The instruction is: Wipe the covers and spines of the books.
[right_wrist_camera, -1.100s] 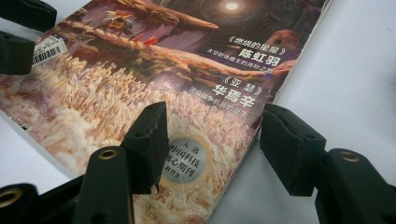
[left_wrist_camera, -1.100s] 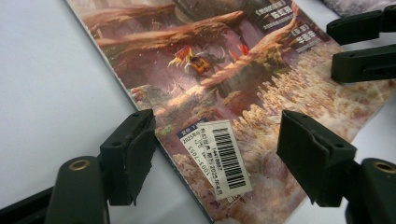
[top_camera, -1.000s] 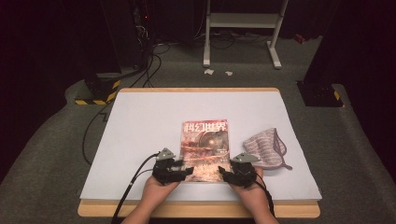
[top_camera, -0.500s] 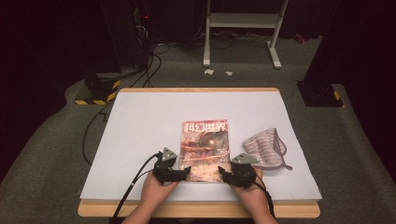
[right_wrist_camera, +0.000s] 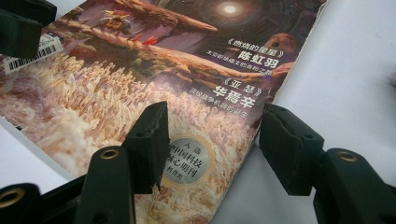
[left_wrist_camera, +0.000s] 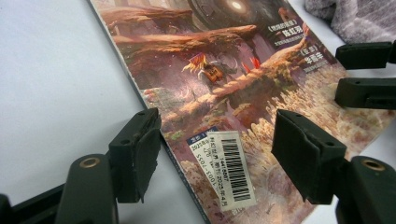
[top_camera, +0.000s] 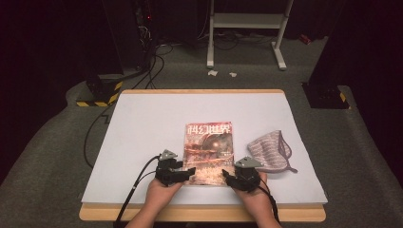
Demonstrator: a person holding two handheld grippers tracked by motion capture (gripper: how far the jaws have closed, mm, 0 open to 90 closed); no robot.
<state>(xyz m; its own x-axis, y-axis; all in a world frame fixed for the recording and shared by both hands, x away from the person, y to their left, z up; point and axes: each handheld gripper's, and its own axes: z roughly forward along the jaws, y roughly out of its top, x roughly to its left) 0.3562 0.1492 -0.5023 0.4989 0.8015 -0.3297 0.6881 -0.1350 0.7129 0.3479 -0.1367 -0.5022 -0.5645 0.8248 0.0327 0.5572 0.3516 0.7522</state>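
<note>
Room: dark studio around me, grey carpet, a white metal stand (top_camera: 247, 28) at the back, black cables on the floor.
Surface: white rectangular tabletop with a light wooden edge (top_camera: 142, 123).
Magazine: glossy paperback magazine with a reddish-brown fantasy cover (top_camera: 209, 152) lying flat, front cover up, near the table's middle toward my side; a white barcode sticker (left_wrist_camera: 232, 170) sits at its near left corner.
Cloth: grey striped fabric pouch (top_camera: 269, 153) resting just right of the magazine, apart from it.
Left gripper: black two-jaw left gripper (top_camera: 187, 172) (left_wrist_camera: 217, 156) poised at the magazine's near left corner, jaws spread wide, straddling the spine edge, gripping nothing.
Right gripper: black two-jaw right gripper (top_camera: 227, 176) (right_wrist_camera: 212, 144) at the near right corner, jaws likewise apart, one over the cover, one over bare table.
</note>
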